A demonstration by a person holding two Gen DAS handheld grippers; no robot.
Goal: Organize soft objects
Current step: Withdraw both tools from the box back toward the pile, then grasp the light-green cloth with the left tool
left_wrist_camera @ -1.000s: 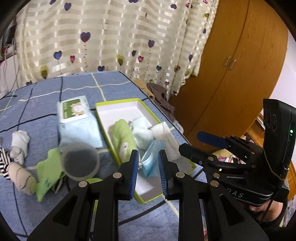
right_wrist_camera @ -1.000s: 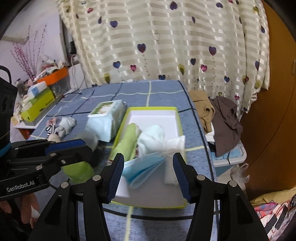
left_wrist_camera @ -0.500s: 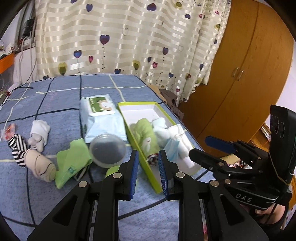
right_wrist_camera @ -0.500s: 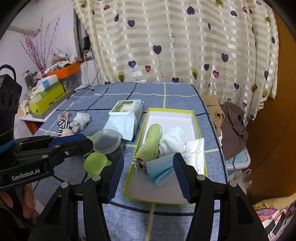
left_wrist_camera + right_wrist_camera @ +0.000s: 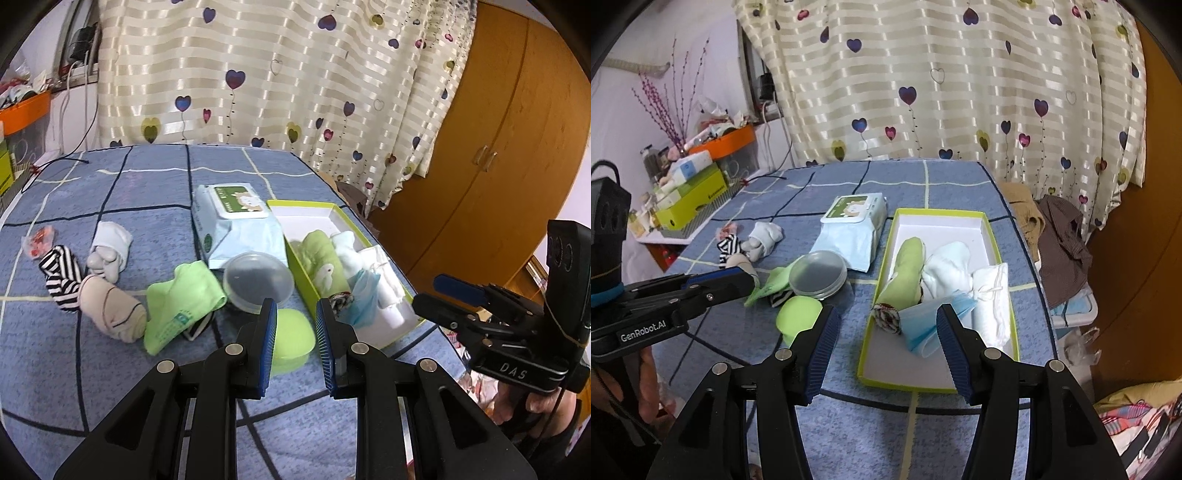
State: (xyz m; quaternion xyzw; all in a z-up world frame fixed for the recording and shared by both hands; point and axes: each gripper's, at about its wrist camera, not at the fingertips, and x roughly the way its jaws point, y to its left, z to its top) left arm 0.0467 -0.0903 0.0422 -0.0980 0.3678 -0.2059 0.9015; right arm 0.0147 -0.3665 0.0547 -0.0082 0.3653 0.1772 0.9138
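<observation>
Socks [image 5: 110,314] lay loose on blue cloth [image 5: 147,184], left of green box [image 5: 306,205]; left gripper [image 5: 295,328] hovered part-open, empty. Seen from right wrist: rolled socks [image 5: 905,273] inside box; right gripper [image 5: 886,339] gaped wide, empty.

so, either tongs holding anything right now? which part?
Nothing held. Left tongs and right tongs both stand open and empty above the blue cloth.

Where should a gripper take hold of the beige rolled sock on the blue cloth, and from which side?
Grip the beige rolled sock across the middle of the roll, from above. It lies on its side, clear of the green cloth, so the jaws can straddle its narrow width.
</observation>
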